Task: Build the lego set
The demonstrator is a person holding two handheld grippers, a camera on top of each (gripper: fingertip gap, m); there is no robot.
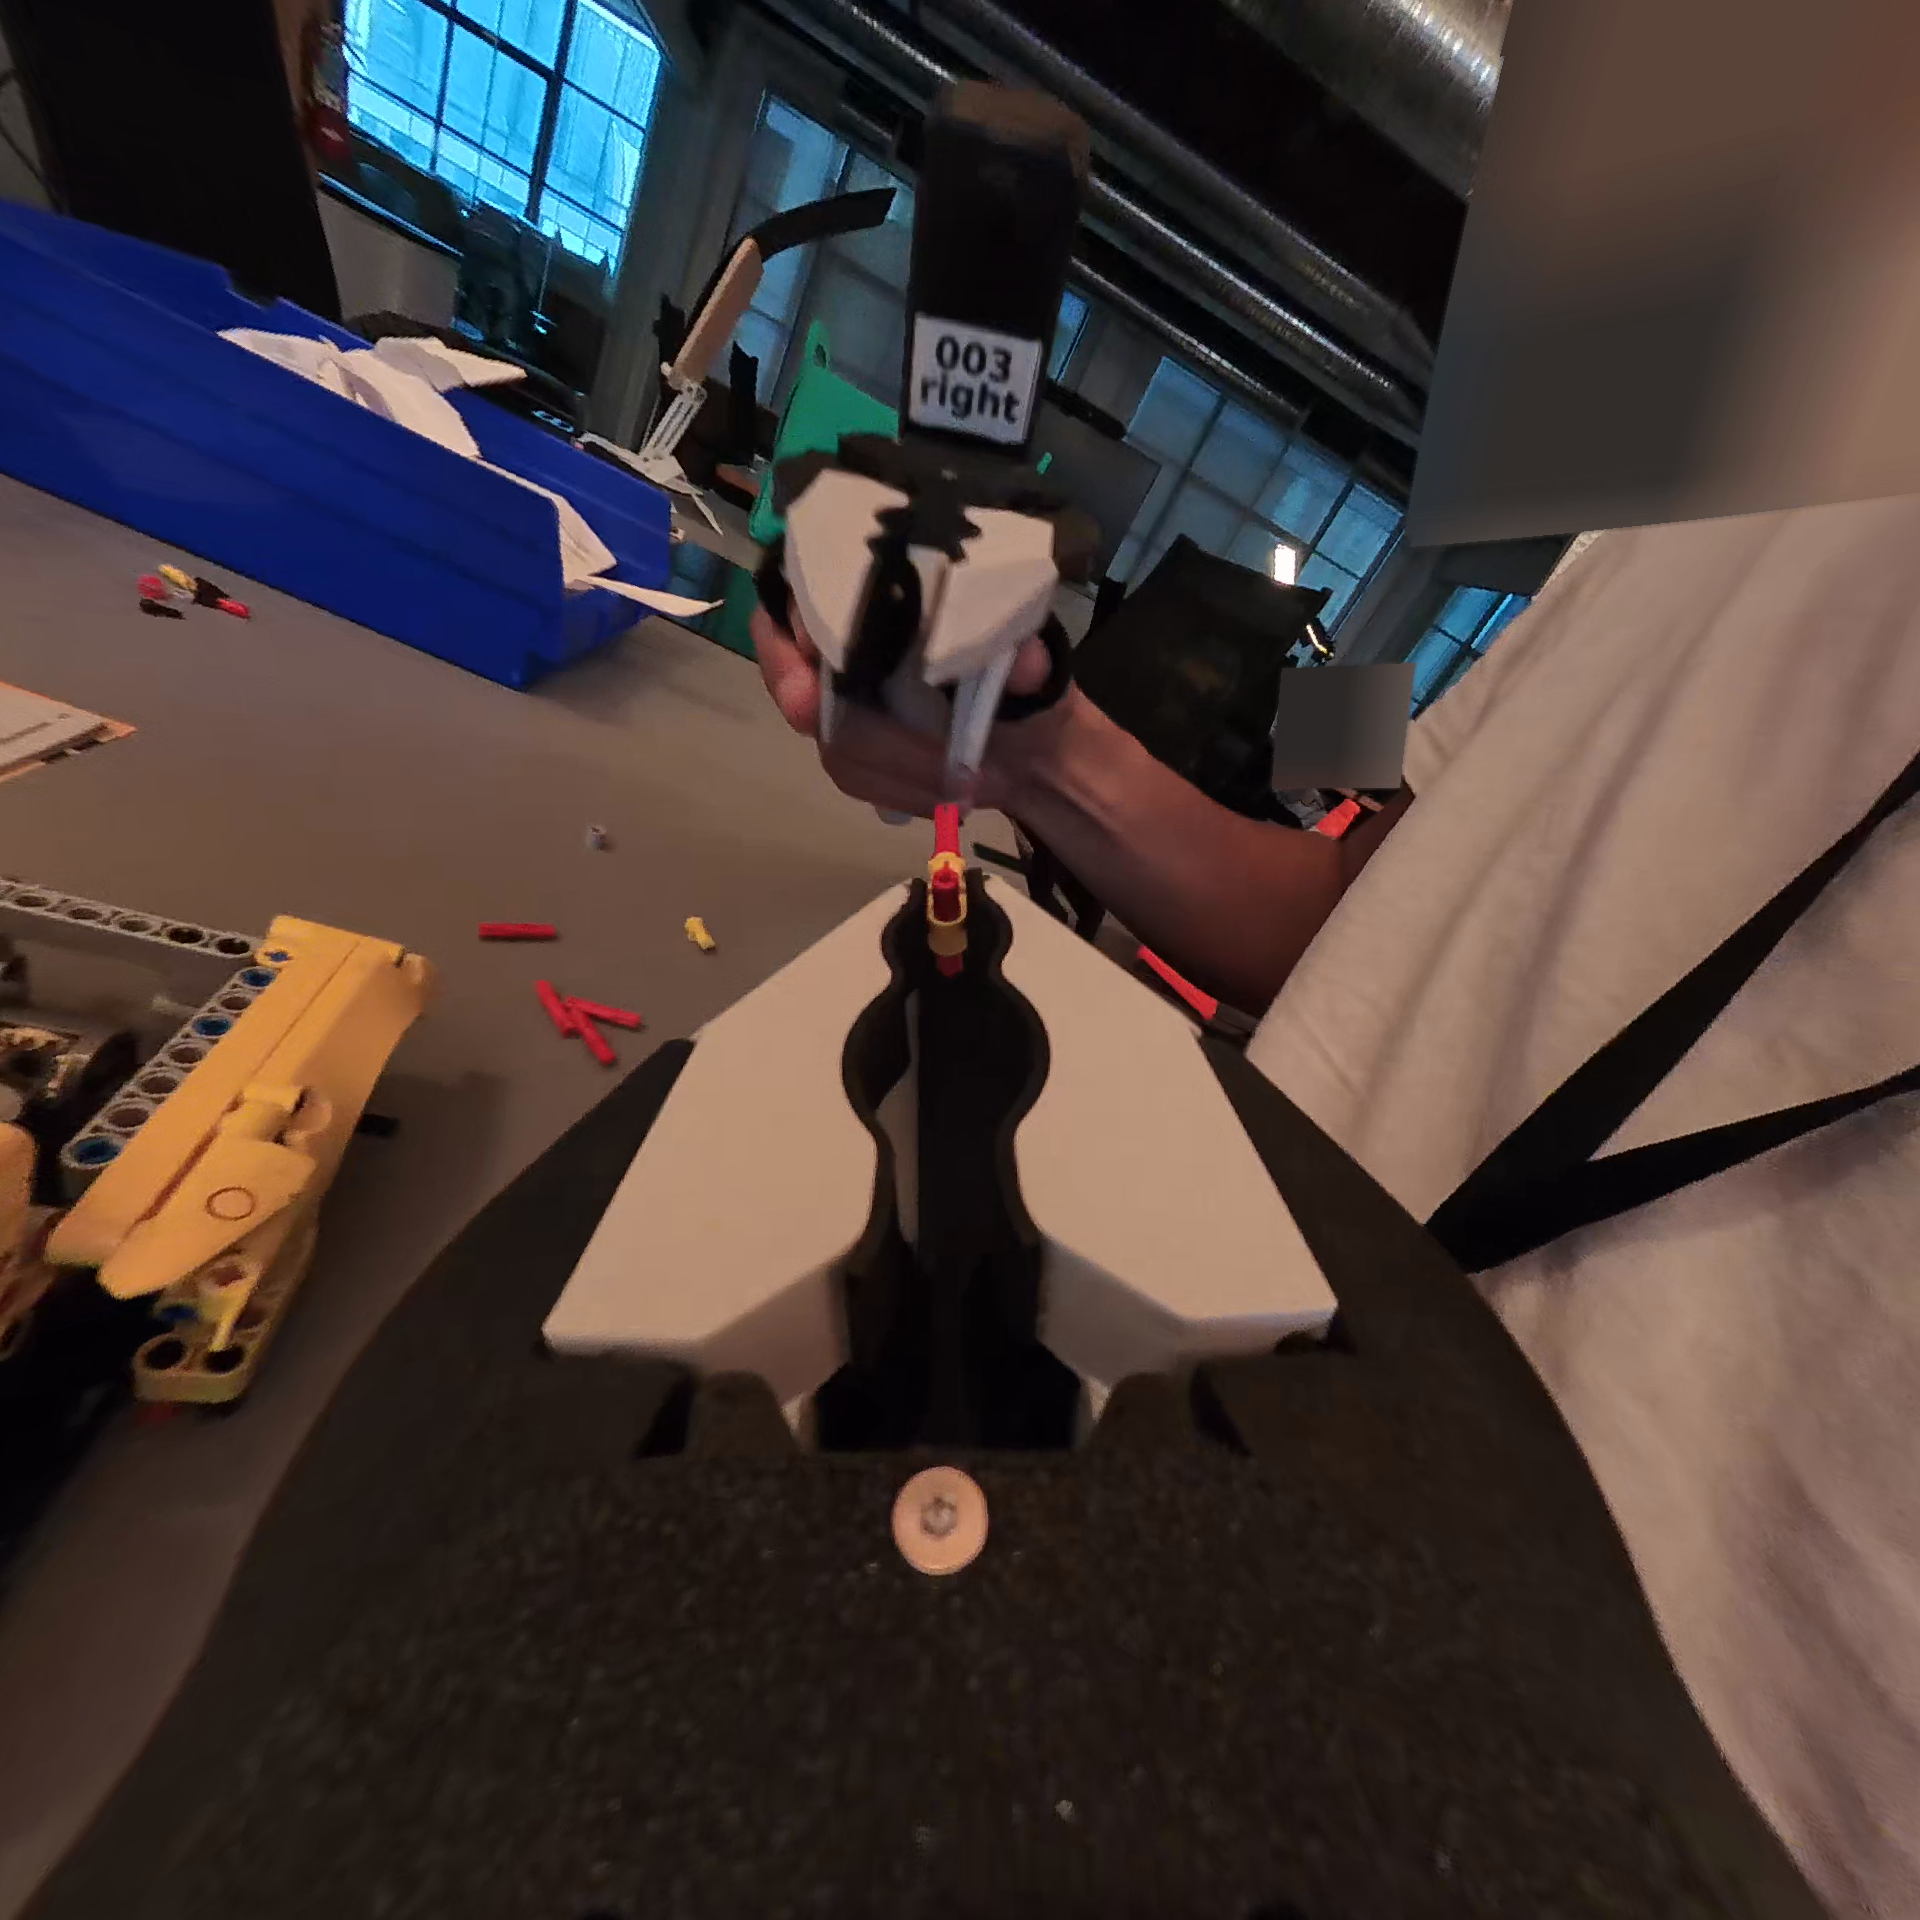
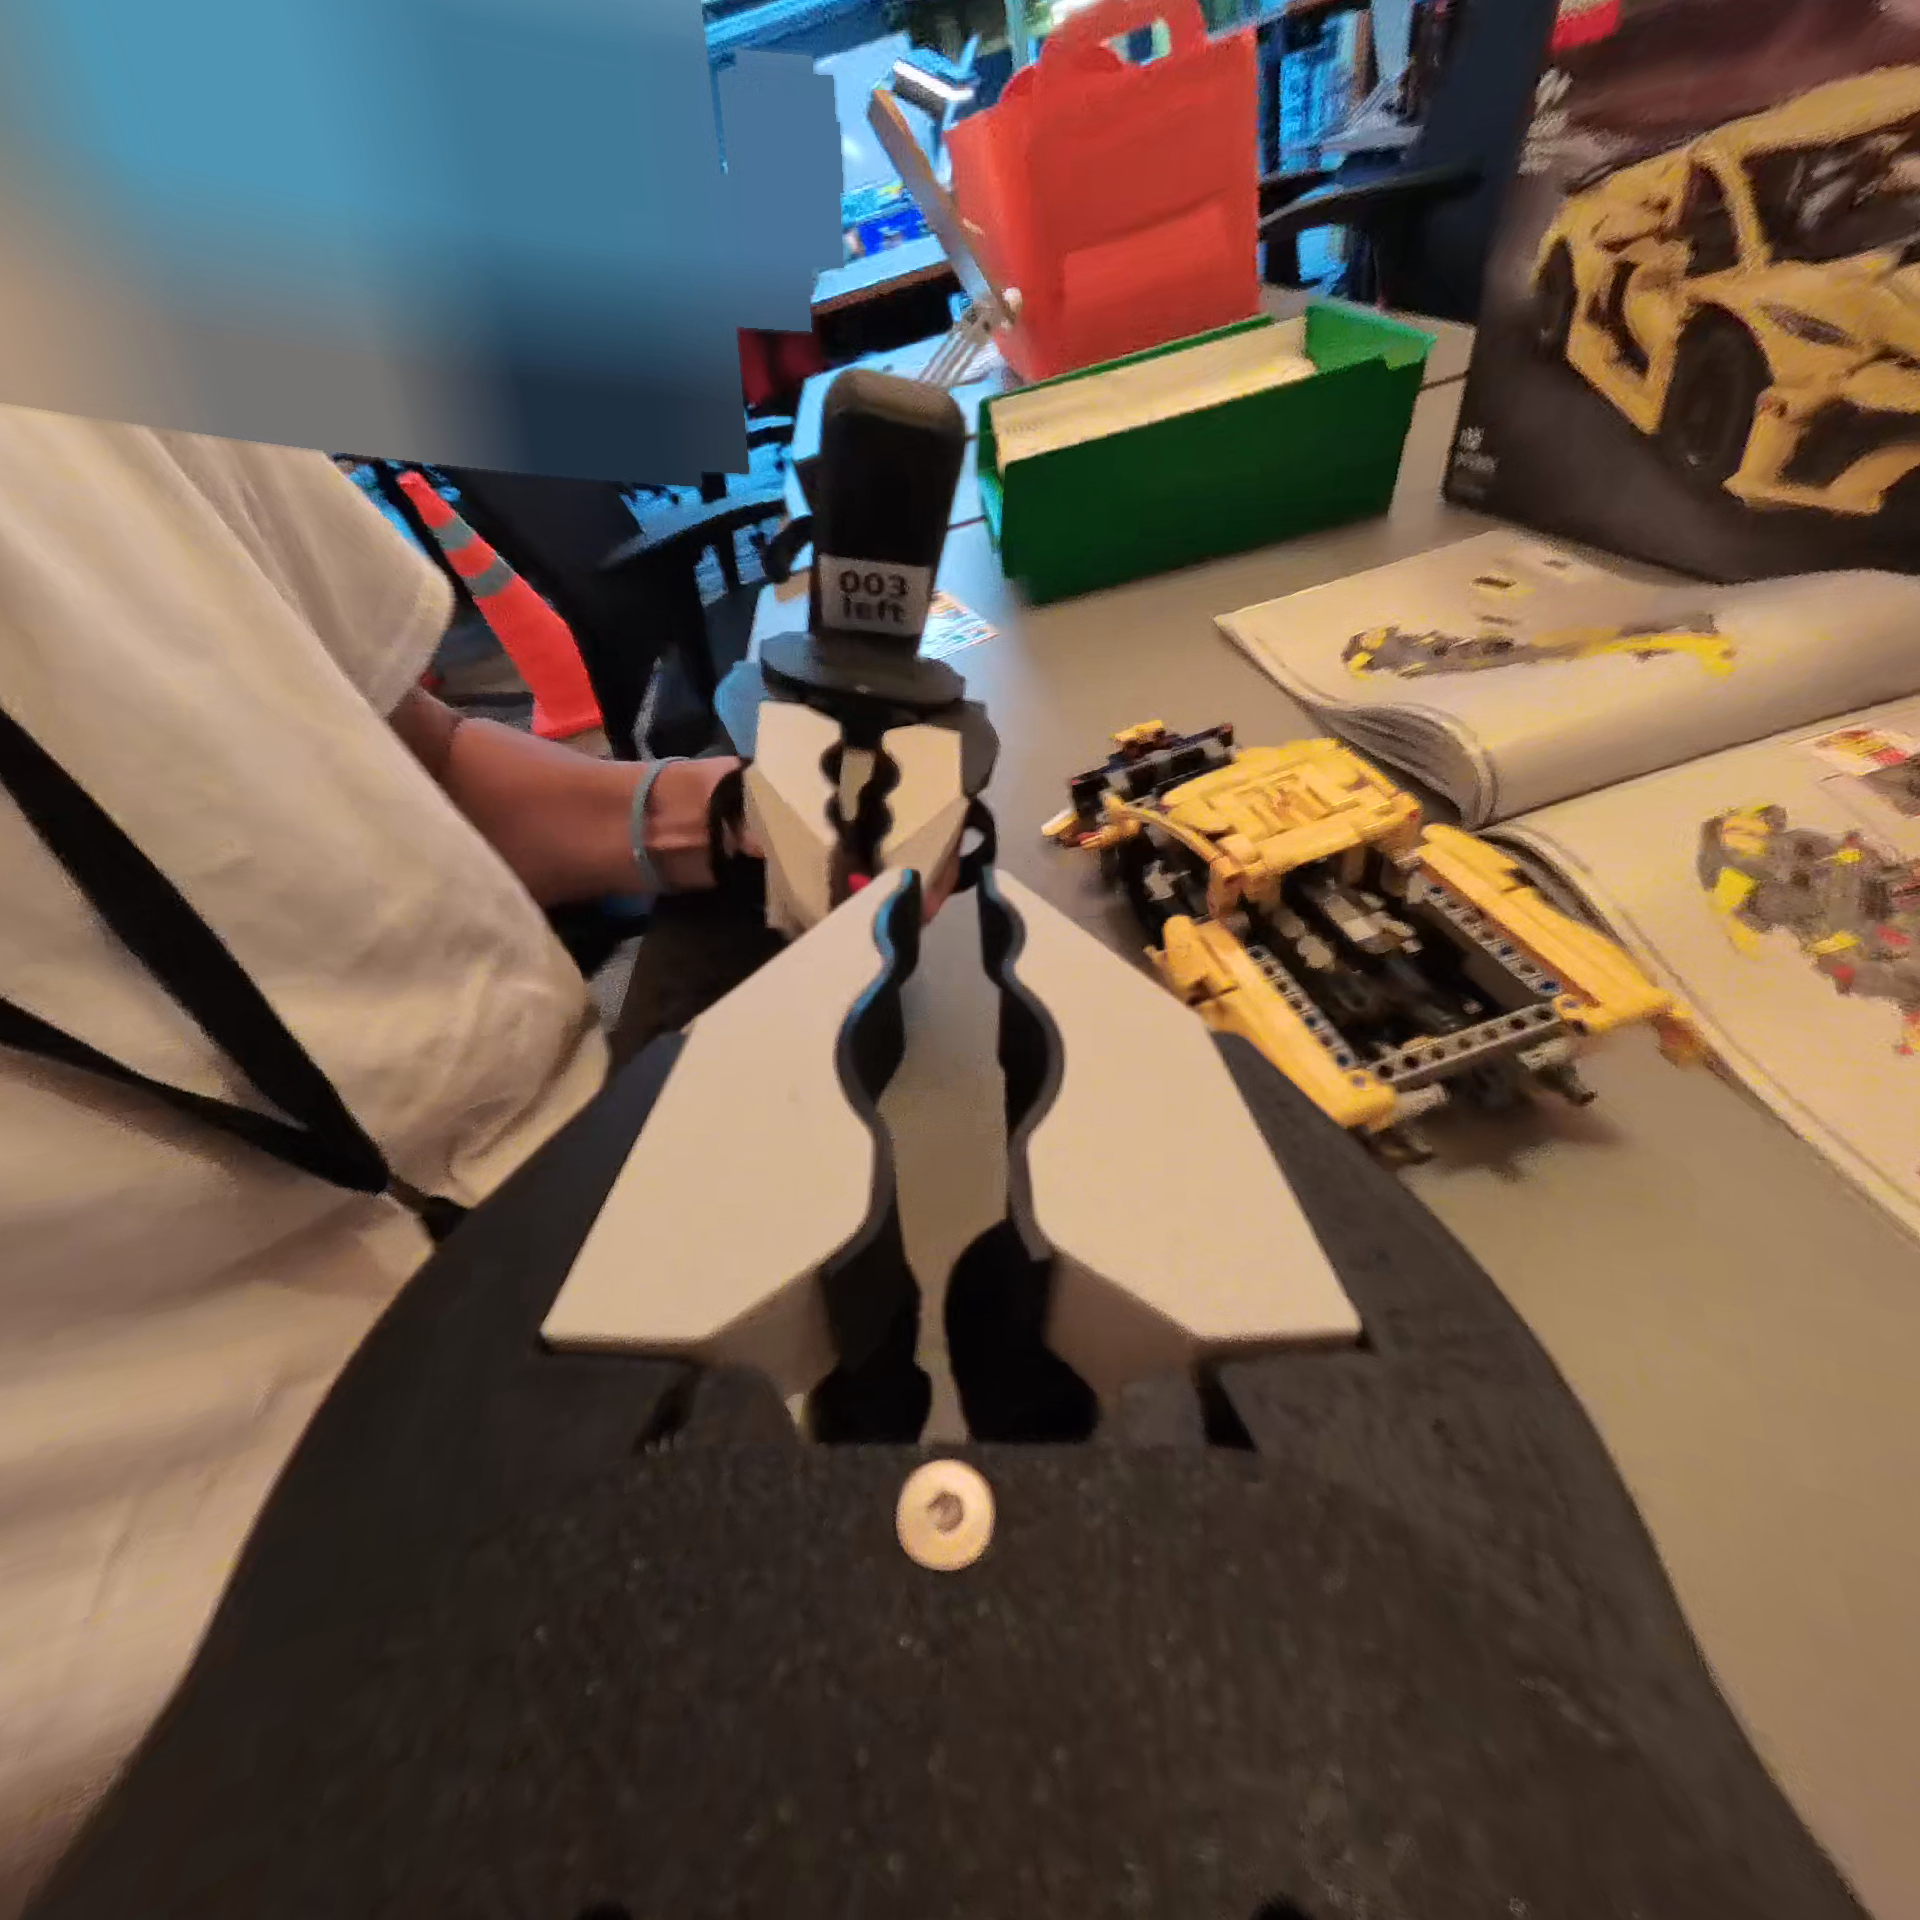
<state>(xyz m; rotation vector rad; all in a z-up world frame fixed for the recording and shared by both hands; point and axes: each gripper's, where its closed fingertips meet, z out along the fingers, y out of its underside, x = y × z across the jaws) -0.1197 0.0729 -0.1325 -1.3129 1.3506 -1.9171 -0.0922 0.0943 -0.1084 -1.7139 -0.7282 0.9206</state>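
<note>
Left wrist view: my left hand-held gripper (image 1: 948,914) is clenched on a small yellow connector (image 1: 945,925) with a red axle pin (image 1: 945,883) seated through it, pinched at the very fingertips. My right hand-held gripper (image 1: 951,769) points down at it from above, its white fingers drawn together around the upper end of the same red pin (the contact point is blurred). The partly built yellow car model (image 1: 223,1153) lies on the grey table (image 1: 364,790) to the left. Loose red pins (image 1: 582,1018) and one small yellow piece (image 1: 700,932) lie scattered between the model and the gripper tips. A blue bin (image 1: 260,447) holding white paper sits farther back.

Right wrist view: my right hand-held gripper (image 2: 948,894) shows a narrow gap between its fingers; I cannot tell from here how firmly it grips, as the tips overlap the left hand-held gripper (image 2: 862,883), where a trace of red shows. The yellow car model (image 2: 1340,914) rests on the table (image 2: 1558,1299) to the right, touching the open instruction booklets (image 2: 1507,665). Behind them stand a green bin (image 2: 1195,488), an orange bag (image 2: 1101,187) and the set's box (image 2: 1714,270).
</note>
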